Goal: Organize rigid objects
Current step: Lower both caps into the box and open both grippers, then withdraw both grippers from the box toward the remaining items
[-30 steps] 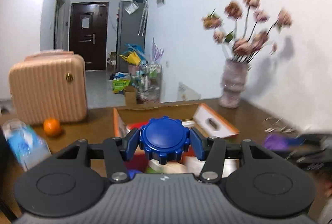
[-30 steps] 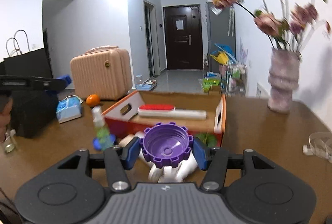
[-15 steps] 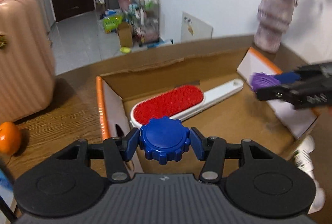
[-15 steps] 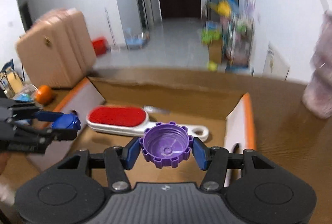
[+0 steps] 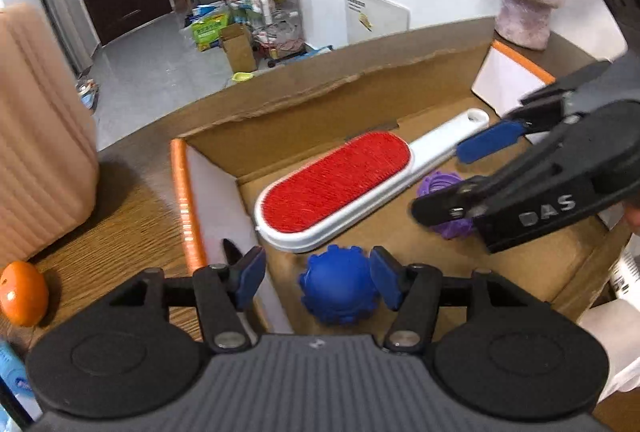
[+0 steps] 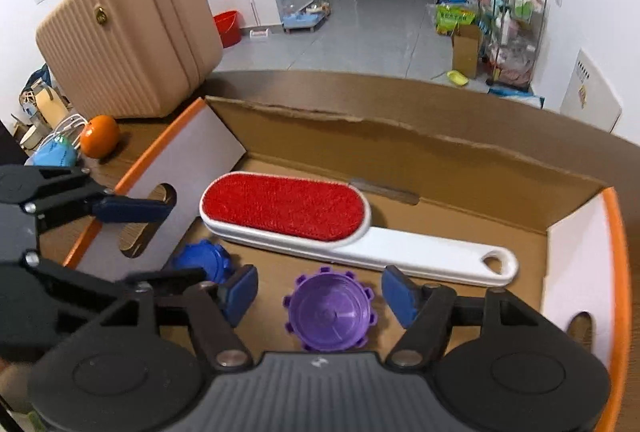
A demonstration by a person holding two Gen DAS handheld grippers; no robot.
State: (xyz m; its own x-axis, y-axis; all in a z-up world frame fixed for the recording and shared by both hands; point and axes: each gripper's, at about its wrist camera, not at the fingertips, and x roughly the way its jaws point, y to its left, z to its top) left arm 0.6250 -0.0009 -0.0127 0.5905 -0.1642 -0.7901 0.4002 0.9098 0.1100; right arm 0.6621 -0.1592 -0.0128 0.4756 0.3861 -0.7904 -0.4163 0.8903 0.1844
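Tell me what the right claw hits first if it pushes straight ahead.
Probably the purple gear-shaped plastic cap lying between its open fingers; beyond it, the red-and-white lint brush. Depth is uncertain.

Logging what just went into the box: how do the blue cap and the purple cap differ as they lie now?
The blue cap lies closed side up, showing a domed top; the purple cap lies open side up, showing its hollow. The blue cap sits near the box's left end wall, the purple cap nearer the brush handle. Both have notched rims and rest free on the box floor between open jaws.
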